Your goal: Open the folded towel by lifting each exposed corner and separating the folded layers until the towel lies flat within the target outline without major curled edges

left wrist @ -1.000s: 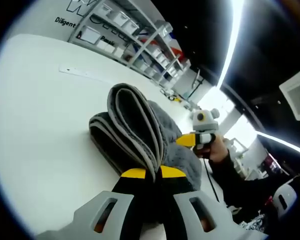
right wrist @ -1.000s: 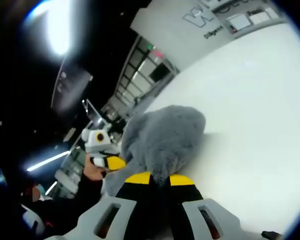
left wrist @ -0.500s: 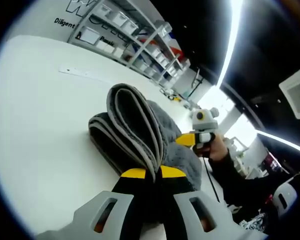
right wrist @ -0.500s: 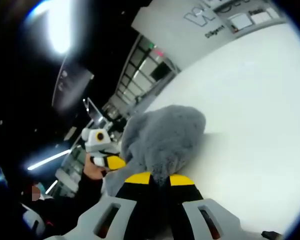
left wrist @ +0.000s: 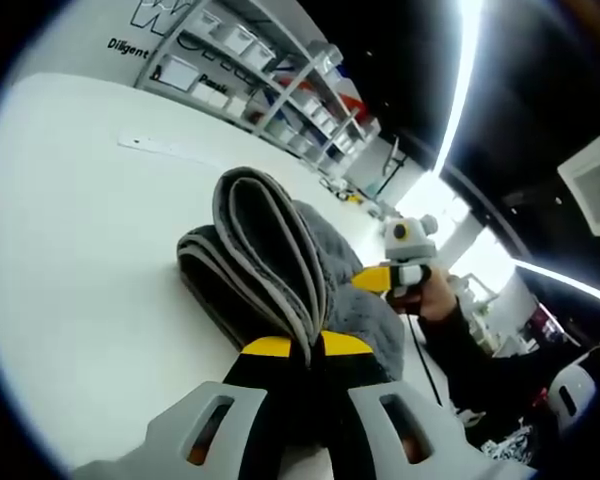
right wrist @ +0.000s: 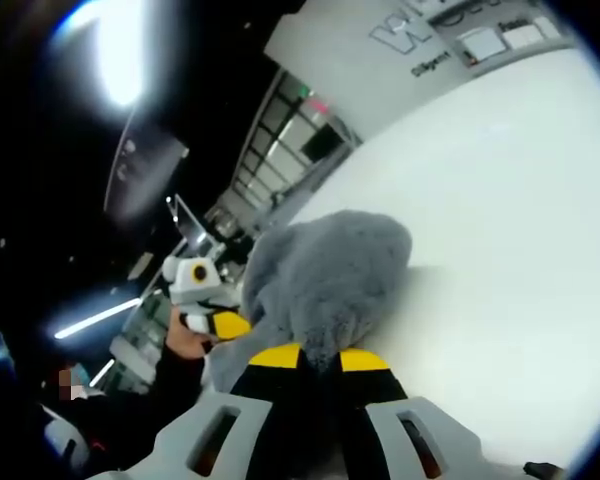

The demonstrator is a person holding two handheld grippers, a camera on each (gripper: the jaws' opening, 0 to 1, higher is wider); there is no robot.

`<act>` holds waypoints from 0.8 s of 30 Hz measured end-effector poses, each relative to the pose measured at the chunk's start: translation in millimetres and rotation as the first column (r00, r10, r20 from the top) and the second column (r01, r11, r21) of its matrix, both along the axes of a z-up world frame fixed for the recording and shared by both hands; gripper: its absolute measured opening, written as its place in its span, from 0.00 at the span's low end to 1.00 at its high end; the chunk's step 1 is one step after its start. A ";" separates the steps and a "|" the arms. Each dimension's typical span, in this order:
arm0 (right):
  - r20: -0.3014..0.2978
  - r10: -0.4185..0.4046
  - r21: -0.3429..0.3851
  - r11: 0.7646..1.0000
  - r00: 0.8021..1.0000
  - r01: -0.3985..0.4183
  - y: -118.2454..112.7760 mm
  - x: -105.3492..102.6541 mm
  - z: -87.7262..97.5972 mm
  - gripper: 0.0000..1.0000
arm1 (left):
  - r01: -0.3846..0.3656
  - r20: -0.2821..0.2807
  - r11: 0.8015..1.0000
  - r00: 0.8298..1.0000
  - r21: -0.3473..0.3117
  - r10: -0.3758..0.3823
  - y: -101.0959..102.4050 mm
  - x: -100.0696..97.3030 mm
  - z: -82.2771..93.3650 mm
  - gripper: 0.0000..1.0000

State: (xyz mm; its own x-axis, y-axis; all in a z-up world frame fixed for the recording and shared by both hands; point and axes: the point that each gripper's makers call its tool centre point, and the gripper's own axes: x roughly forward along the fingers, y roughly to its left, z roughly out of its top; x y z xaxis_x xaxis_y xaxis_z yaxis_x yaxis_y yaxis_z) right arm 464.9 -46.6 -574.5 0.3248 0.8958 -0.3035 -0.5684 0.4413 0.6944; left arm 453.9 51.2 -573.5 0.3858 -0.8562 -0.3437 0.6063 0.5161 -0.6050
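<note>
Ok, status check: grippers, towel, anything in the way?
Left gripper shut on towel edge, layers bunched. Right gripper shut on towel's other end. Towel folded, lifted off white table. Nothing in the way.

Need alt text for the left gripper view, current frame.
The left gripper, its yellow-tipped jaws shut on a fold of the grey towel, holds the layers up in a loop above the white table. To the right, the right gripper, in a person's hand, grips the same towel; shelves with bins stand behind.
</note>
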 end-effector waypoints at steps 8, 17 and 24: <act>0.050 0.012 -0.006 1.000 0.999 -0.011 0.3 0.8 0.9 0.13 | -0.010 0.133 1.000 0.991 0.027 0.006 2.1 5.4 3.7 0.20; 0.203 0.026 -0.004 1.000 0.979 -0.025 3.8 2.3 18.9 0.89 | -0.064 0.351 0.996 0.933 -0.059 0.081 -2.4 18.9 37.4 0.98; 0.278 0.045 -0.027 0.999 0.960 -0.039 7.0 1.2 17.4 1.00 | -0.103 0.388 0.993 0.919 0.063 0.071 7.3 25.5 24.2 1.00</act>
